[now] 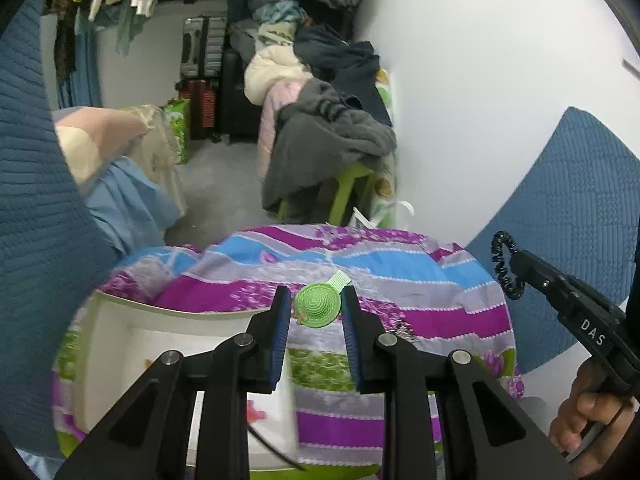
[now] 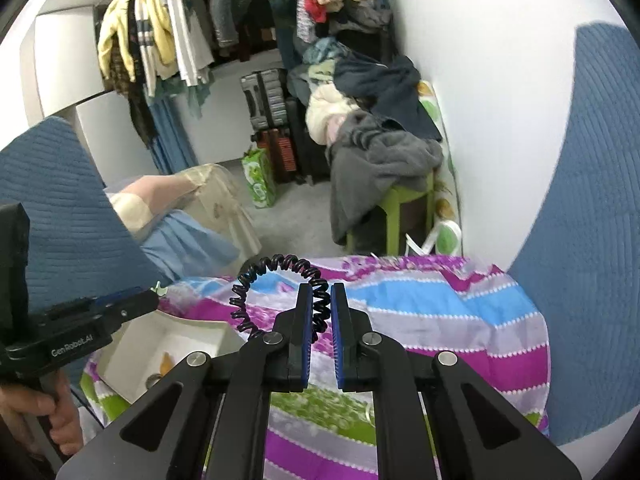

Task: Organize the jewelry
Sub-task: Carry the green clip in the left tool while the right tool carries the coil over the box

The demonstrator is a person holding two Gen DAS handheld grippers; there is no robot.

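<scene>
Striped bedspread below; left hand-held gripper pinches a green hat-shaped hair clip, right hand-held gripper pinches a black spiral hair tie above a white box

A round green woven hat-shaped hair clip sits pinched between the left tongs; a black spiral hair tie hangs looped from the right tongs.

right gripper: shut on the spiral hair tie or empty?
Shut on it. The right gripper has the black spiral hair tie pinched between its fingers, the loop hanging clear above the striped bedding.
</scene>
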